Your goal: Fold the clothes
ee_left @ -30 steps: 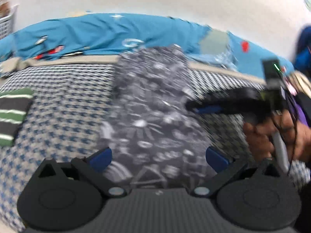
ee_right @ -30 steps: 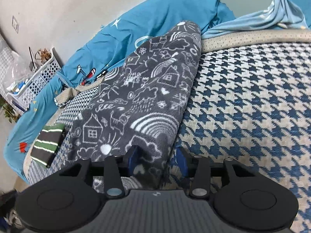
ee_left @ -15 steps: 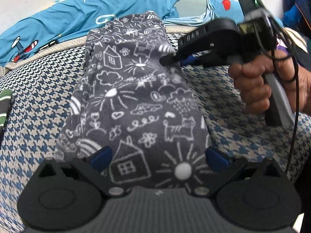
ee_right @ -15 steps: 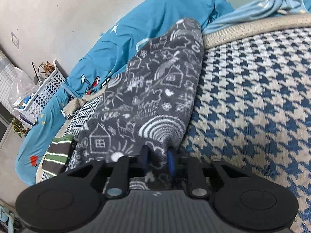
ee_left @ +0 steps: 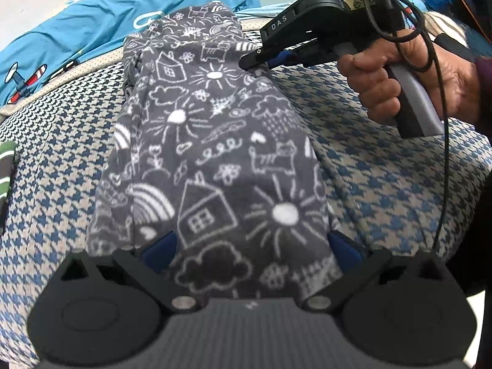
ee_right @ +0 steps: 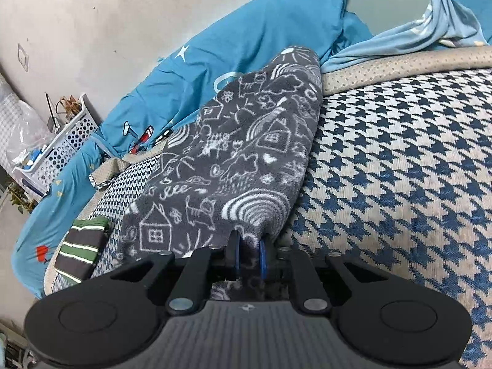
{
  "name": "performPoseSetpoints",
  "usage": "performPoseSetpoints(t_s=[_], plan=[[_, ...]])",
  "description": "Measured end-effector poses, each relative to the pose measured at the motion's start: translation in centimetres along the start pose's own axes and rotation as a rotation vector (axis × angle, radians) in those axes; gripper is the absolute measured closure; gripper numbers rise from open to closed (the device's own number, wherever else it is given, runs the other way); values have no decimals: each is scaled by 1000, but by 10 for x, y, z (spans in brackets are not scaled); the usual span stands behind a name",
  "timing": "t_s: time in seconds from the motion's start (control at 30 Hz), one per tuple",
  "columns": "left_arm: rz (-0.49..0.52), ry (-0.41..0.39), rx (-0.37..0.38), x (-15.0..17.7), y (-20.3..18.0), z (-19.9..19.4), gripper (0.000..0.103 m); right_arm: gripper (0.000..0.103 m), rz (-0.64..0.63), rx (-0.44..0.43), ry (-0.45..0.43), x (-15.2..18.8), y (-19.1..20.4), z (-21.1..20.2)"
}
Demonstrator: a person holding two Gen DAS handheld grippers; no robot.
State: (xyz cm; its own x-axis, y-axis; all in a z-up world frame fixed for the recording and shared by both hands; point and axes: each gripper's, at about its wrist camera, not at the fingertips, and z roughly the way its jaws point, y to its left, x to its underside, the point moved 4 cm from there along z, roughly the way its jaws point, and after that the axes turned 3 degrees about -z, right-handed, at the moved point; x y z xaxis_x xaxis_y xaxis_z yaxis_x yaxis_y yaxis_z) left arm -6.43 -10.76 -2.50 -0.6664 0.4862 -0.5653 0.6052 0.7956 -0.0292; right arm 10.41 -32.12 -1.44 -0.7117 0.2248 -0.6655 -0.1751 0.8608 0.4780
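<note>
A dark grey fleece garment printed with white doodles of houses, suns and clouds lies lengthwise along a blue-and-cream houndstooth bed cover, running from 6 o'clock toward 12 in the left wrist view. The left gripper stands wide open, its blue pads either side of the garment's near end without pressing it. At 1 o'clock, a hand holds the right gripper, whose jaws have just been closing and now pinch a fold at the garment's edge between their blue pads. In the right wrist view the garment stretches away toward 12 o'clock, its far end reaching a bright blue sheet with star and aeroplane prints. A folded grey garment with green and white stripes sits on the bed at 9 o'clock, and a white perforated plastic basket stands beyond it against the wall.
</note>
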Motion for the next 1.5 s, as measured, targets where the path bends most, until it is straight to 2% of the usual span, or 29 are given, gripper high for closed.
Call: performPoseSetpoints(t_s=[0.2, 0.37, 0.43, 0.53, 0.63, 0.77, 0.8, 1.03, 1.37, 1.5], plan=[[34, 17, 13, 4, 2, -6, 0, 88, -28, 23, 7, 2, 3, -1], [-68, -33, 157, -2, 12, -25, 0, 85, -50, 36, -22, -2, 2, -24], [-97, -70, 173, -6, 15, -31, 0, 85, -69, 25, -34, -2, 2, -35], [-113, -115, 126, -12, 16, -34, 0, 85, -93, -18, -6, 4, 8, -43], [-127, -134, 120, -20, 14, -33, 0, 85, -173, -22, 28, 16, 21, -42], [-65, -62, -5, -16, 10, -14, 0, 85, -261, -28, 86, 35, 31, -41], [-72, -36, -11, -13, 11, -10, 0, 85, -280, -29, 101, 39, 33, -40], [-69, -19, 13, 0, 19, -19, 0, 85, -395, -19, 157, 66, 46, -41], [-24, 39, 5, 9, 13, -31, 0, 84, -373, -43, 156, 58, 40, -54], [-80, -1, 72, 2, 15, -48, 0, 83, -316, -54, 112, 42, 33, -56]])
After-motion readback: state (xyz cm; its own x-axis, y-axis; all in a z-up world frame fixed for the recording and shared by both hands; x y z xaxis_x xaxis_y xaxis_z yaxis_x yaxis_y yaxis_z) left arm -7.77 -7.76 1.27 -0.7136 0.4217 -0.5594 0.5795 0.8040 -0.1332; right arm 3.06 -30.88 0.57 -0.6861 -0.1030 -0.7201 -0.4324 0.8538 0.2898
